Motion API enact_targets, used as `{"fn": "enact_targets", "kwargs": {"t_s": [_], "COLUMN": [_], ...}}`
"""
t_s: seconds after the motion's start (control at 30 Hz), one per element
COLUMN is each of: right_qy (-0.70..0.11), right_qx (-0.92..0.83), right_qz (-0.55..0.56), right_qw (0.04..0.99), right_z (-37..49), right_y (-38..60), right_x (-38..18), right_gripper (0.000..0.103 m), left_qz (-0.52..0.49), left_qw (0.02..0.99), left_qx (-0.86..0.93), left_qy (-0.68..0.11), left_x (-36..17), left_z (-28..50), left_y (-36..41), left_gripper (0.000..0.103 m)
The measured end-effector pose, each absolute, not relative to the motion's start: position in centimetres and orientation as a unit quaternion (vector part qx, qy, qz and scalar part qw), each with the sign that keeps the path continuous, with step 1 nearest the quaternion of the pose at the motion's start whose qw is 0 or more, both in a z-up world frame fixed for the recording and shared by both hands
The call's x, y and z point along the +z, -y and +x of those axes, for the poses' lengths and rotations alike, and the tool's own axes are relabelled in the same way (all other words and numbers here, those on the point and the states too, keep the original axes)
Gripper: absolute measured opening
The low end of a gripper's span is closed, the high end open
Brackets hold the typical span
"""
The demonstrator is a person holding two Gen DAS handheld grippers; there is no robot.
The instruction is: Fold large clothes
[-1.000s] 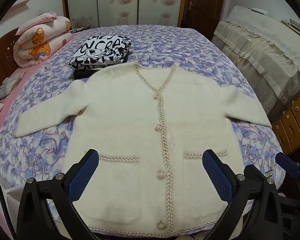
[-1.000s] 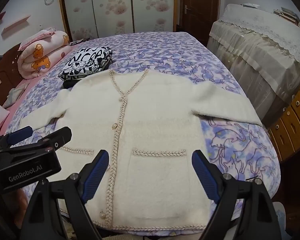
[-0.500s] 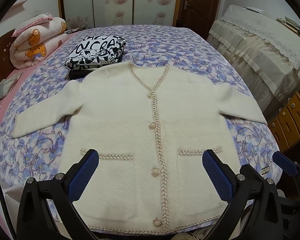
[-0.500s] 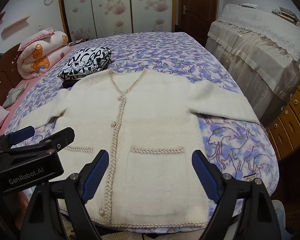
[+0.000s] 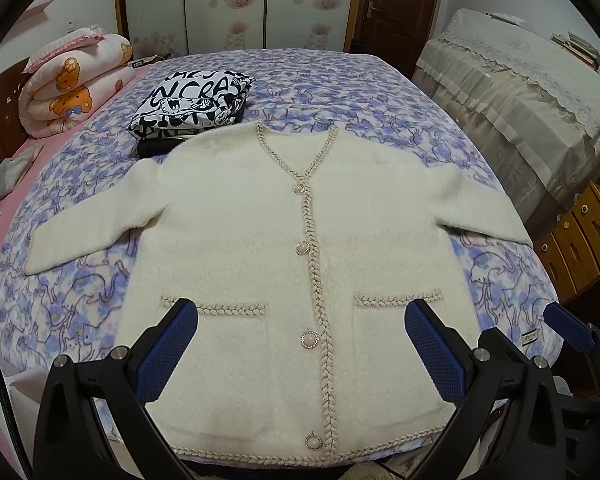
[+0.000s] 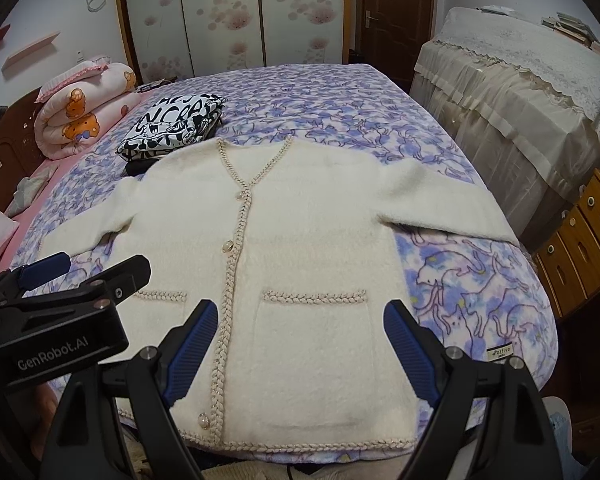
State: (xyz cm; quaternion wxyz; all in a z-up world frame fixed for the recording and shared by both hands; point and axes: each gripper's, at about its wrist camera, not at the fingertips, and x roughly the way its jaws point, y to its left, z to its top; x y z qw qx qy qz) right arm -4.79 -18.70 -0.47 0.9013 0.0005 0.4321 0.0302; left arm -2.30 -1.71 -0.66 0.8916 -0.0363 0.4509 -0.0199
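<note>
A cream fluffy cardigan with braided trim and pearl buttons lies flat, face up, on the purple-patterned bed, both sleeves spread sideways. My left gripper hovers open above the lower hem, its blue pads wide apart over the two pockets, holding nothing. The right gripper is open too, over the pocket on the right side of the cardigan. In the right wrist view the left gripper shows at the left edge. A blue fingertip of the right gripper shows in the left wrist view.
A folded black-and-white printed garment sits on a dark item beside the cardigan's far left shoulder. A rolled pink bear quilt lies at the back left. A cloth-covered unit and wooden drawers stand along the right of the bed.
Both grippers have drawn back a little from the cardigan, so more of its hem shows. The cardigan has not moved and both grippers stay open.
</note>
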Motion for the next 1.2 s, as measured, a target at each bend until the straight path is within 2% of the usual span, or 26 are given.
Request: {"fn": "enact_targets", "kwargs": {"t_s": [1.2], "right_qy": [-0.434], "right_qx": [0.031], "right_qz": [0.001], "right_qw": [0.901], "right_z": [-4.72], "right_y": [18.96], "right_x": [-0.51], "right_gripper": [0.086], "left_qz": [-0.034], "left_qw": [0.891], "left_qx": [-0.022], "left_qy": [-0.452], "left_x": [-0.72], "left_z": [-2.81], "left_y": [2.45], "left_gripper": [0.102]}}
